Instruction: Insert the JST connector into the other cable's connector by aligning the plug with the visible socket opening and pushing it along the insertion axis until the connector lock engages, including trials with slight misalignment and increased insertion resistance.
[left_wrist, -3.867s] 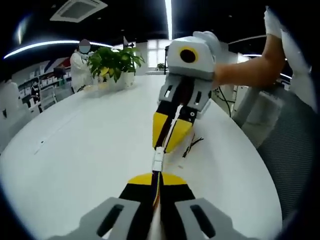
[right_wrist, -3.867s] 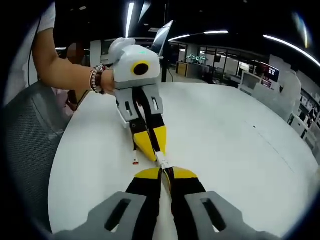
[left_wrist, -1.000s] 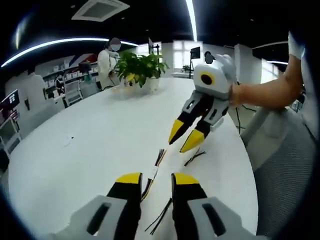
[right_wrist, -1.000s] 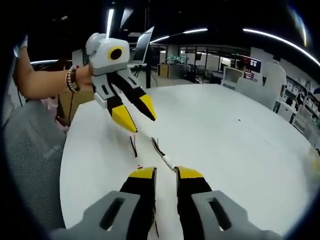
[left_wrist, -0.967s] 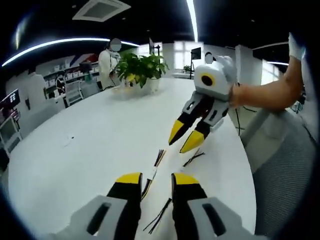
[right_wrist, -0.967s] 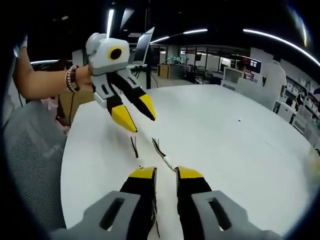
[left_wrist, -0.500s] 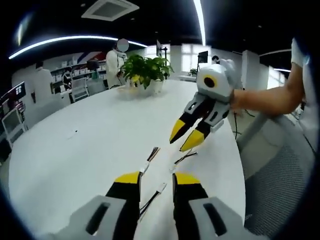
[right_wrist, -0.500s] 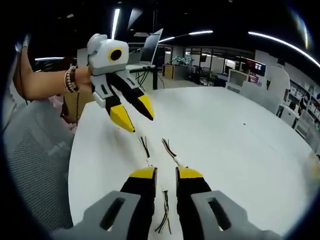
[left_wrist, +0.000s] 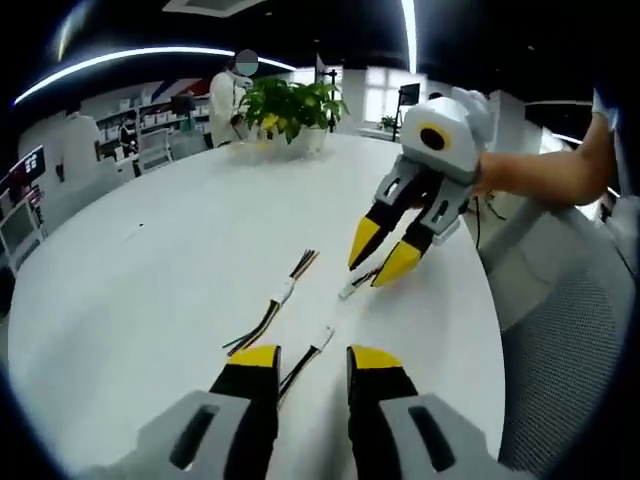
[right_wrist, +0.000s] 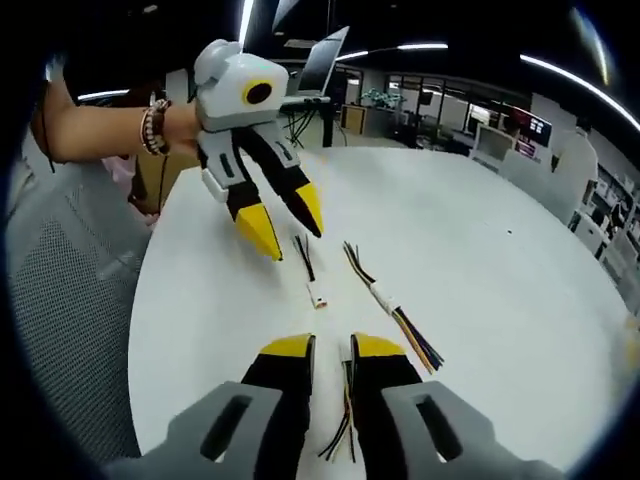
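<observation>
Both grippers back, cables released.

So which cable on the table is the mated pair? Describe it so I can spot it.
On the white table, look ahead of the left gripper toward the plant. The mated cable lies farthest left of three. It alone has wires fanning from both ends, with one white connector block midway; the others are short, with a connector at one end.
</observation>
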